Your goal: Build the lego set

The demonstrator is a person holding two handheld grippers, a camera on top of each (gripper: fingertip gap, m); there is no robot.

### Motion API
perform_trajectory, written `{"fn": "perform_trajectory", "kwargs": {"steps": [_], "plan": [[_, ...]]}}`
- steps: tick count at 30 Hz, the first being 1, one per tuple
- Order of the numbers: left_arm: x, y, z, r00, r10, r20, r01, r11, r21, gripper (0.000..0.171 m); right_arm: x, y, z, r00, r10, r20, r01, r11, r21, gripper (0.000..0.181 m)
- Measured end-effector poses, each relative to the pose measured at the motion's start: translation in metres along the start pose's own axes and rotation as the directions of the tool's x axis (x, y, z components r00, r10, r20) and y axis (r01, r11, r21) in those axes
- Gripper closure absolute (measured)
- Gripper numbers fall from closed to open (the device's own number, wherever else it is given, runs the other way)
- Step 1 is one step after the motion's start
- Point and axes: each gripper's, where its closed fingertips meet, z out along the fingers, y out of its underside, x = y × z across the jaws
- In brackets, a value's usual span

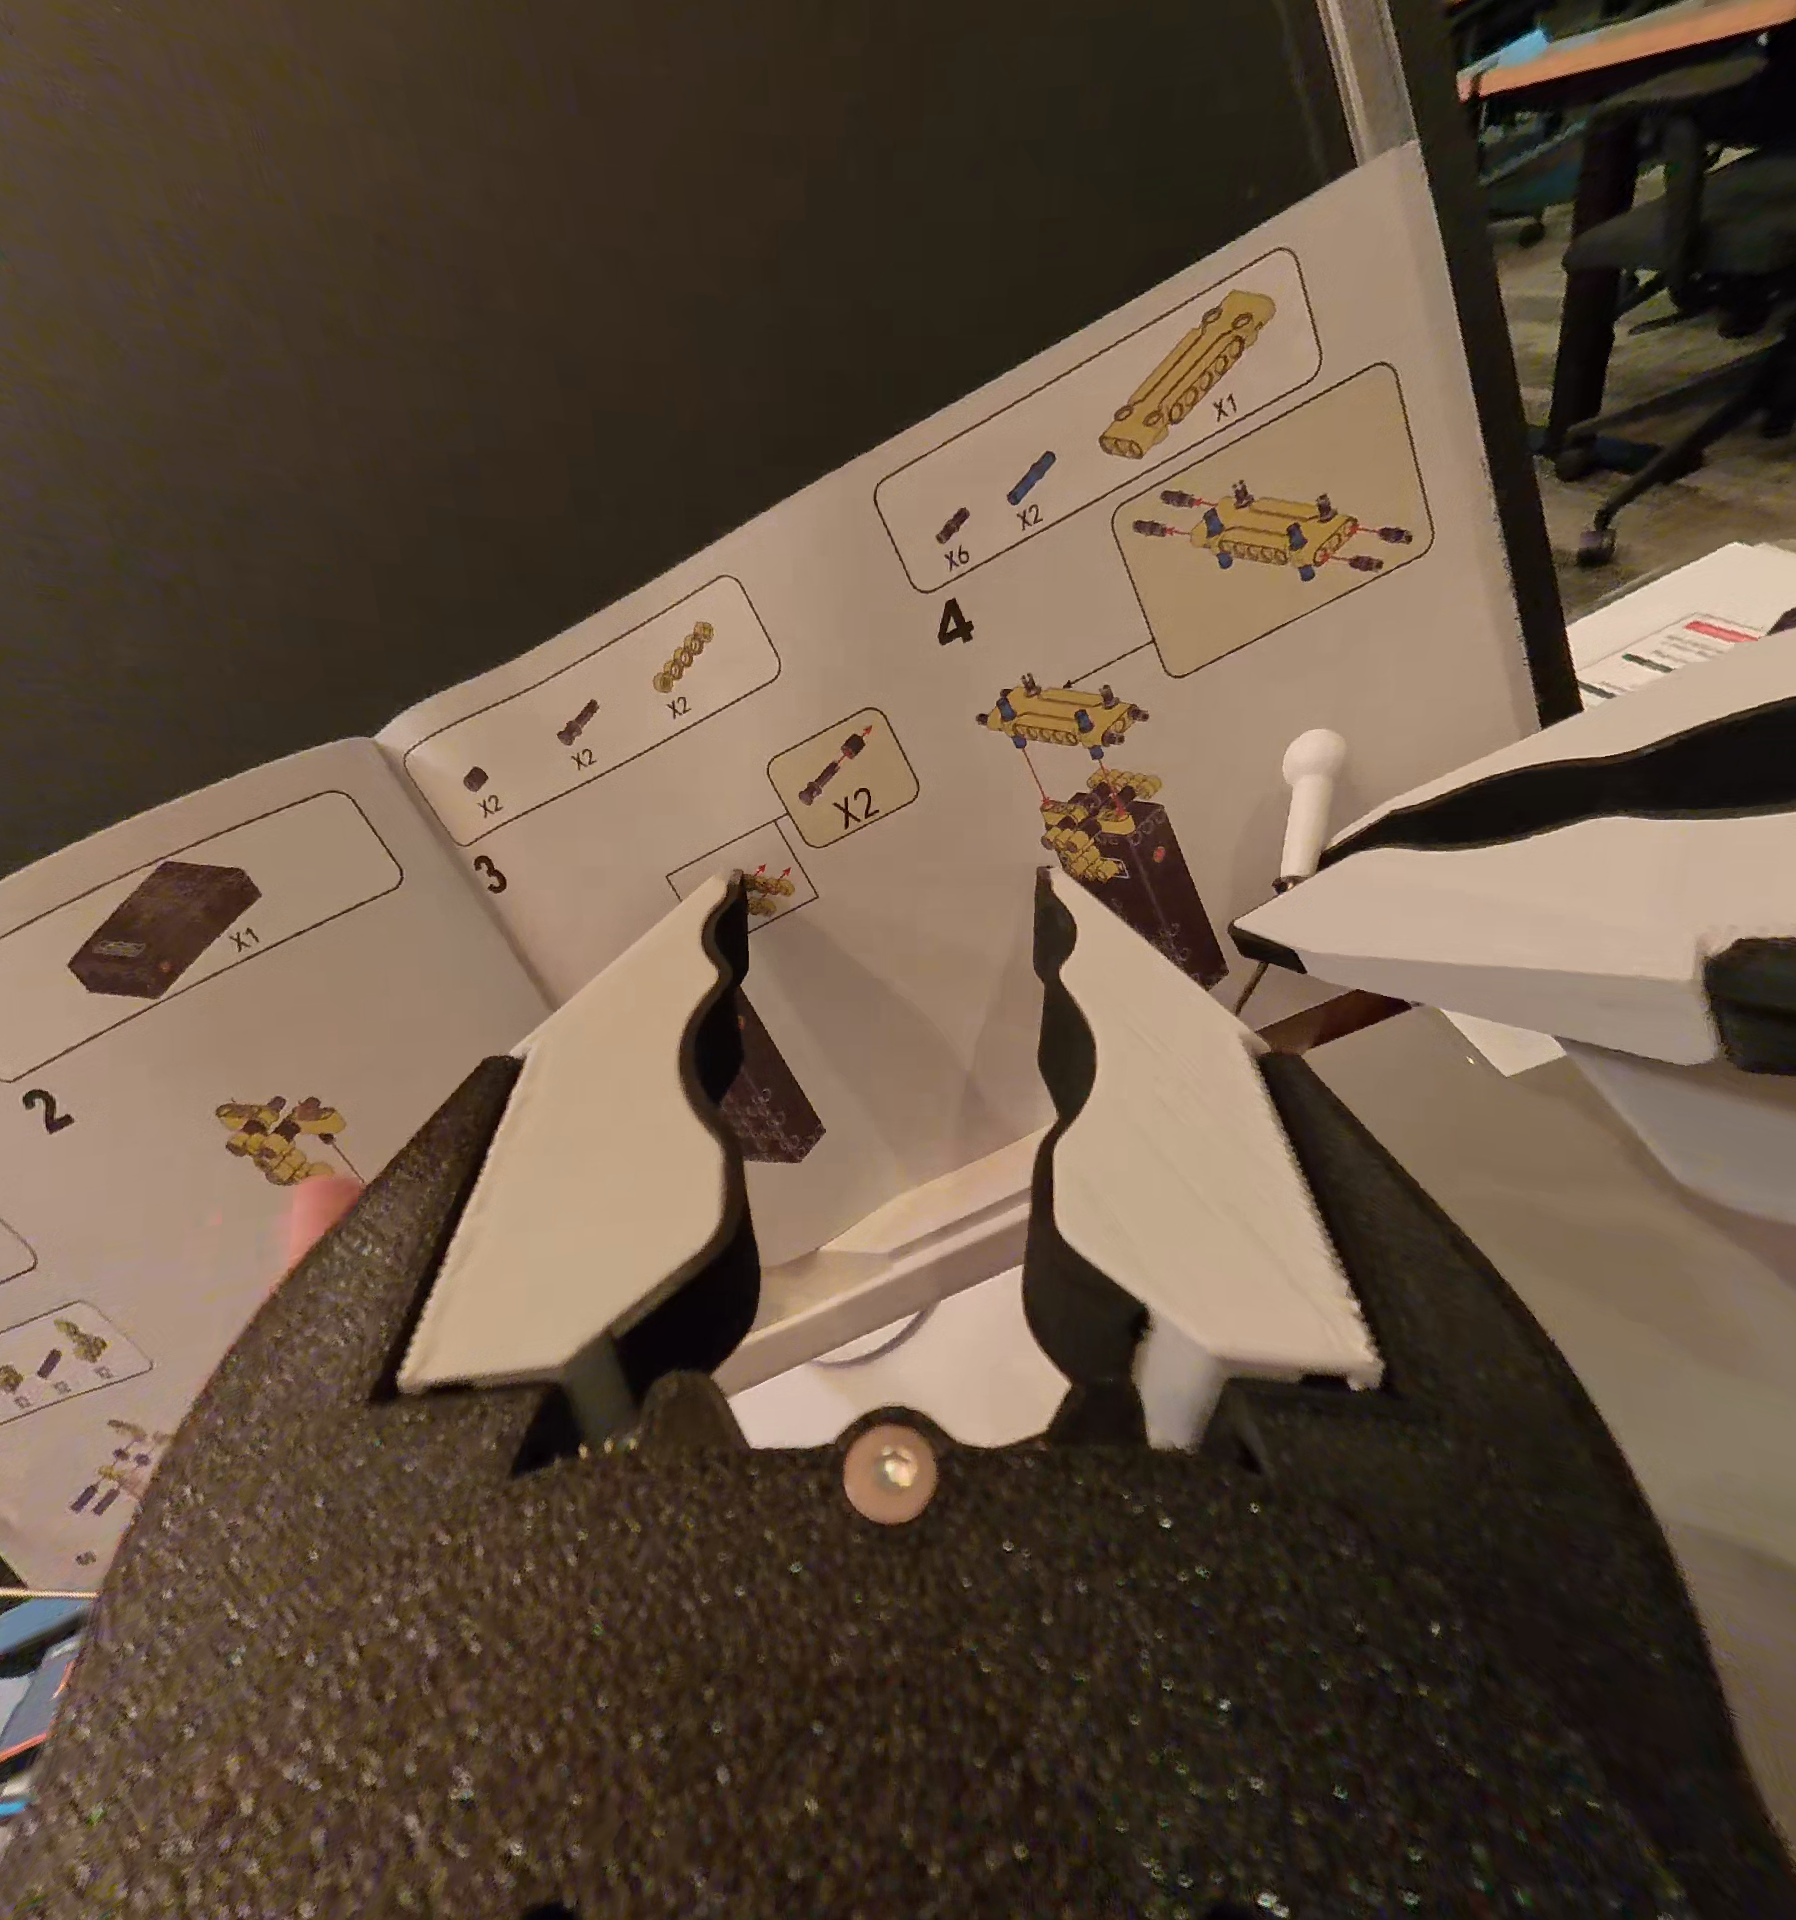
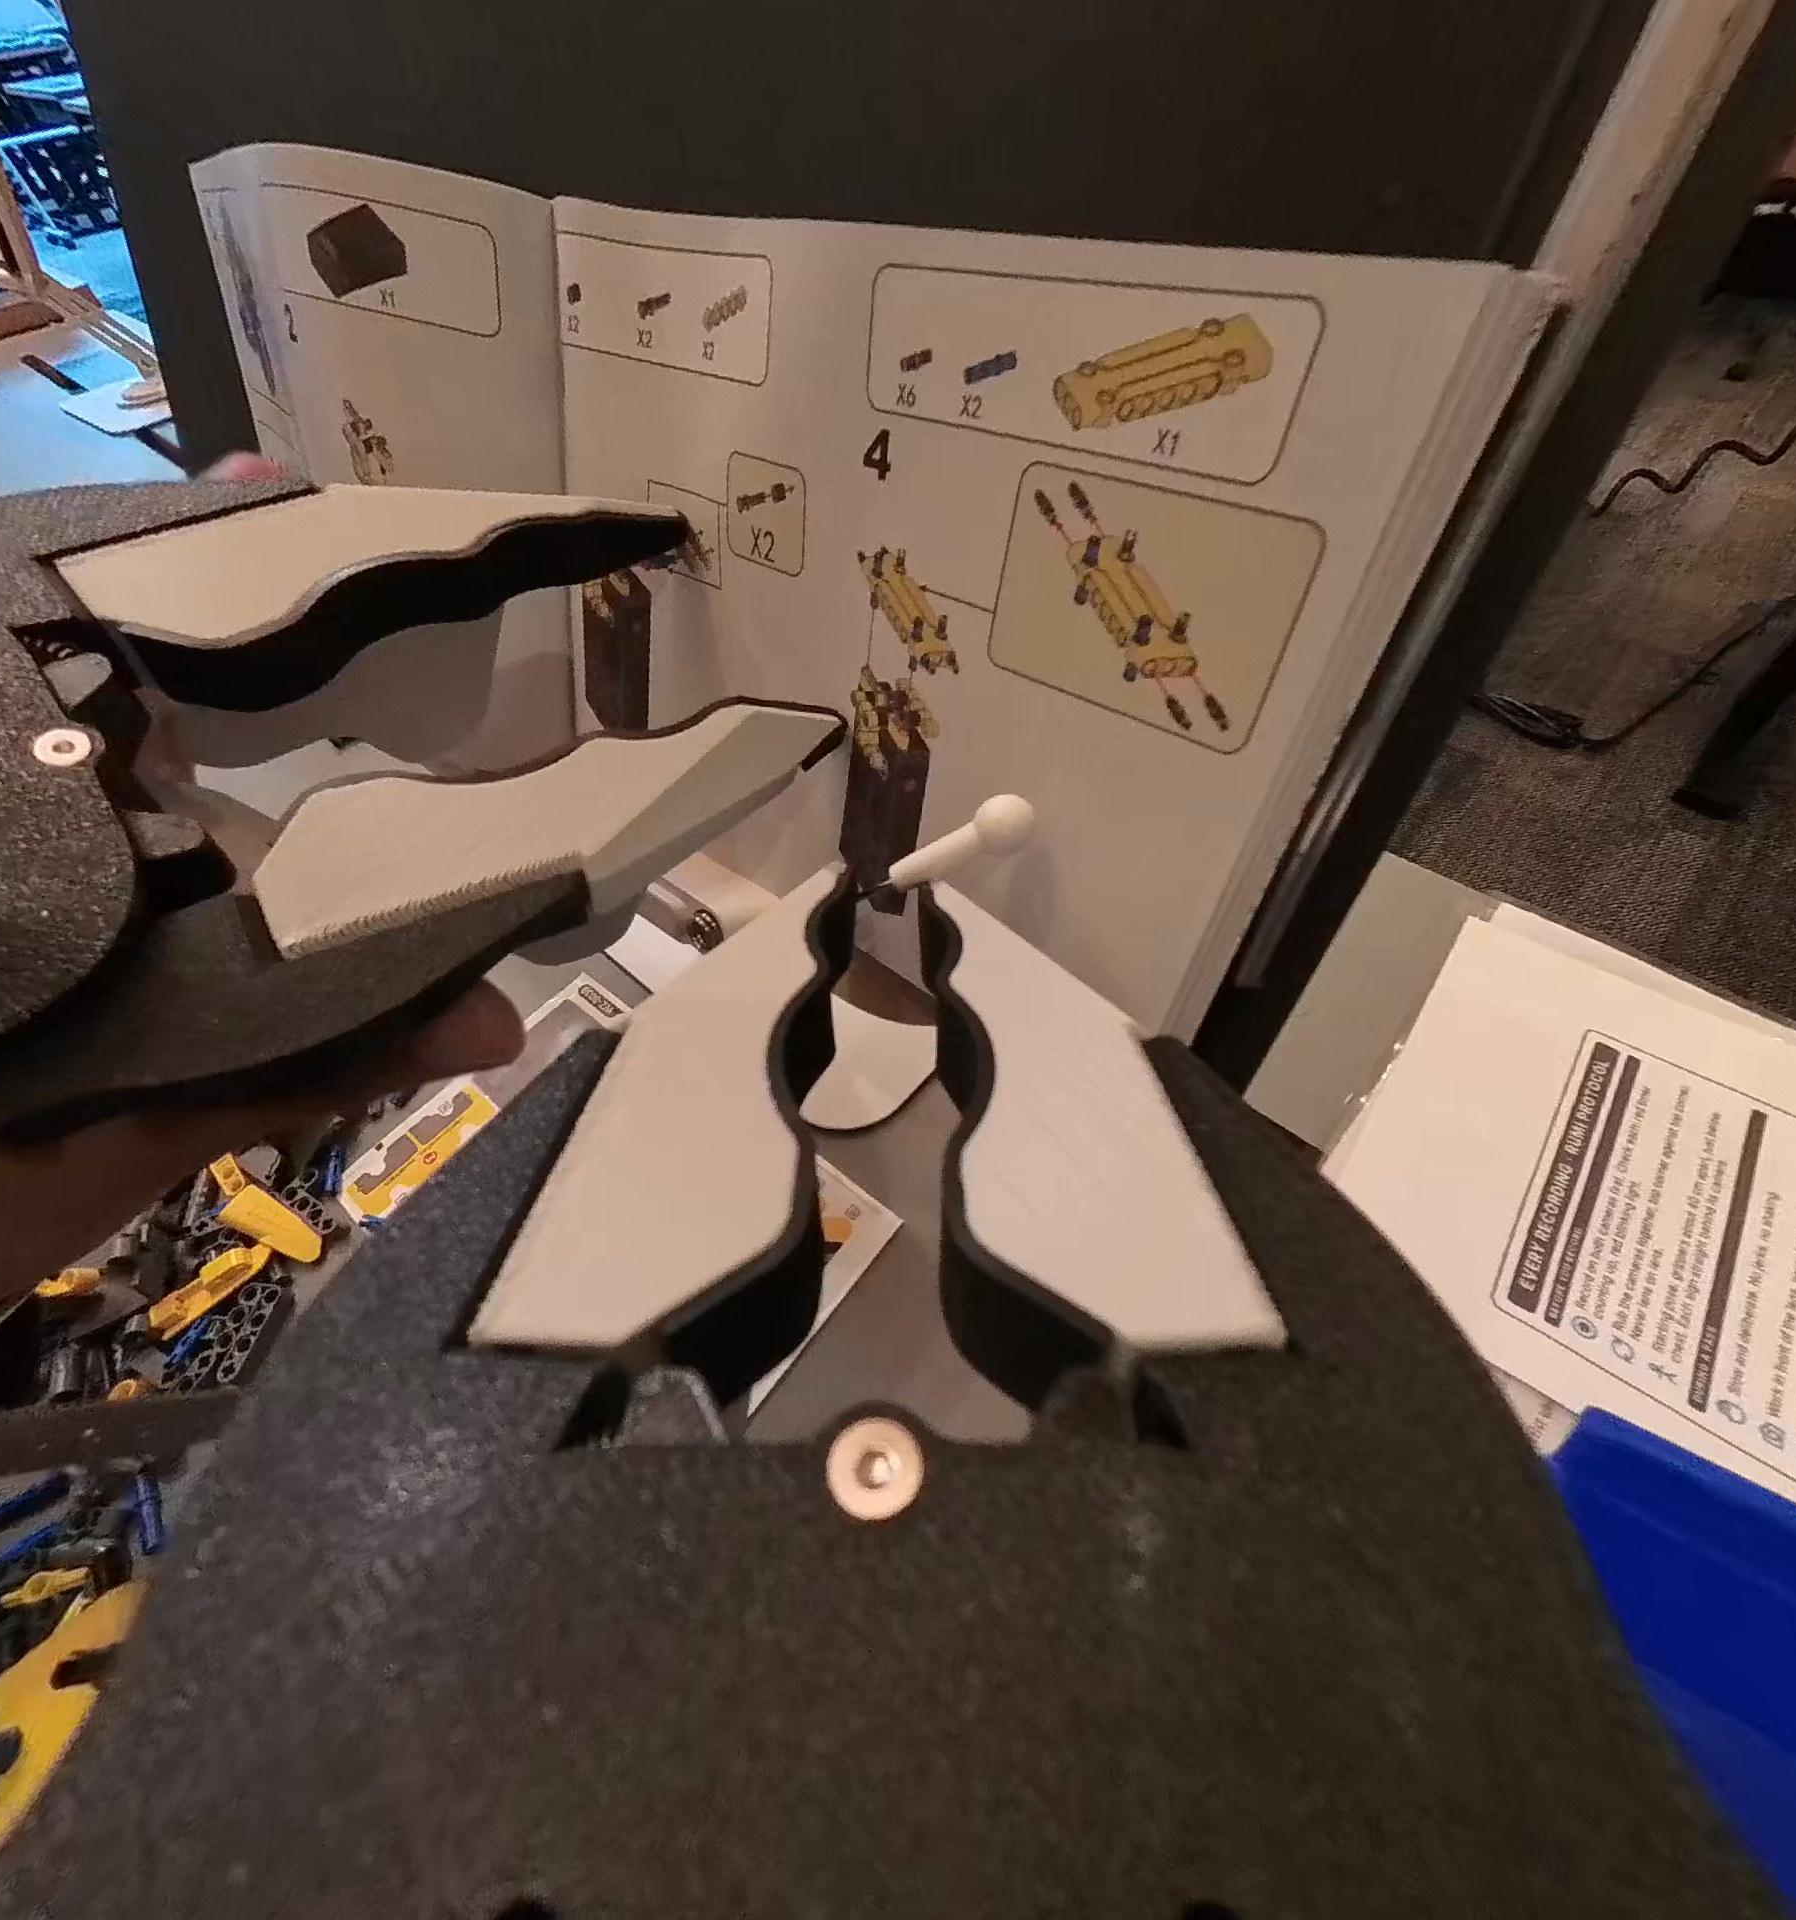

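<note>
On my left wrist view, the left claw gapes wide and empty before the propped instruction booklet. On my right wrist view, the right claw is narrow, its tips pinching a thin black pin of a white-knobbed tool; loose bricks lie on the worktop.

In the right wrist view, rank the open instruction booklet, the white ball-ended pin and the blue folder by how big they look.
1. Instruction booklet, largest.
2. Blue folder; it is cut off by the frame and nearer the camera, so this is apparent size only.
3. White ball-ended pin, smallest.
</note>
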Motion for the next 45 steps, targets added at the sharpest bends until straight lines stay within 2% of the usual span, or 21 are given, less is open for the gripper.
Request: {"fn": "perform_trajectory", "kwargs": {"steps": [3,5,7,8,12,13,15,16,17,25,28,33,34,35,39,43,45], "plan": [[-0.003,0.0,0.001,1.0,0.026,-0.002,-0.026,0.999,0.023,0.122,0.001,0.0,0.0,1.0,0.003,0.0,-0.003,1.0,0.003,0.17],[-0.013,0.0,0.0,1.0,0.023,0.004,-0.023,0.999,0.042,0.141,0.002,0.001,0.0,1.0,0.004,0.001,-0.004,1.0,0.001,0.17],[-0.025,0.001,0.0,1.0,0.003,0.004,-0.004,0.998,0.055,0.166,0.003,0.002,0.0,1.0,0.008,0.006,-0.008,1.0,0.002,0.17],[-0.027,0.001,0.0,1.0,-0.016,-0.021,0.017,0.998,0.053,0.171,0.003,0.002,0.0,1.0,0.009,0.007,-0.009,1.0,0.002,0.17],[-0.025,-0.006,-0.012,0.984,-0.13,-0.125,0.135,0.99,0.031,0.168,0.004,0.002,0.001,1.0,0.014,0.014,-0.014,1.0,0.008,0.17],[-0.02,-0.01,-0.017,0.979,-0.136,-0.15,0.144,0.989,0.044,0.157,0.004,0.002,0.001,1.0,0.017,0.017,-0.017,1.0,0.01,0.17],[-0.009,-0.017,-0.023,0.974,-0.127,-0.187,0.141,0.988,0.064,0.109,0.003,0.002,0.0,0.999,0.022,0.025,-0.022,1.0,0.017,0.17],[-0.002,-0.017,-0.024,0.973,-0.117,-0.197,0.13,0.99,0.053,0.098,0.002,0.002,-0.001,0.999,0.024,0.03,-0.025,0.999,0.025,0.17],[0.005,-0.015,-0.024,0.971,-0.103,-0.215,0.112,0.993,0.031,0.096,0.001,0.002,-0.003,0.999,0.026,0.036,-0.027,0.999,0.034,0.17],[0.007,-0.003,-0.006,0.998,0.007,-0.069,-0.007,1.0,-0.008,0.096,-0.008,0.003,-0.007,0.997,-0.042,0.059,0.04,0.998,0.049,0.171],[0.007,-0.003,0.001,0.999,-0.018,-0.029,0.018,1.0,0.017,0.096,-0.009,0.005,-0.01,0.996,-0.028,0.079,0.025,0.999,0.04,0.172],[0.008,-0.004,0.003,0.999,-0.017,-0.031,0.019,0.999,0.044,0.096,-0.005,0.007,-0.01,0.998,-0.026,0.063,0.024,0.999,0.031,0.173],[0.005,-0.004,0.003,1.0,-0.014,-0.025,0.015,0.999,0.043,0.101,-0.006,0.006,-0.012,0.997,-0.036,0.066,0.033,0.999,0.039,0.181],[0.002,-0.004,0.002,1.0,-0.008,-0.021,0.009,0.999,0.047,0.108,-0.008,0.001,-0.015,0.997,-0.039,0.069,0.035,0.997,0.068,0.181],[-0.02,-0.005,-0.001,0.994,-0.111,-0.004,0.111,0.991,0.072,0.152,0.001,-0.023,-0.038,1.0,-0.02,0.022,0.016,0.984,0.178,0.181],[-0.015,-0.008,-0.012,0.983,-0.157,-0.099,0.165,0.983,0.077,0.146,0.017,-0.019,-0.045,0.999,0.043,-0.015,-0.039,0.984,0.173,0.181],[-0.007,-0.005,-0.021,0.982,-0.127,-0.141,0.137,0.988,0.065,0.136,0.016,-0.006,-0.037,0.997,0.079,0.021,-0.08,0.991,0.111,0.159]]}}
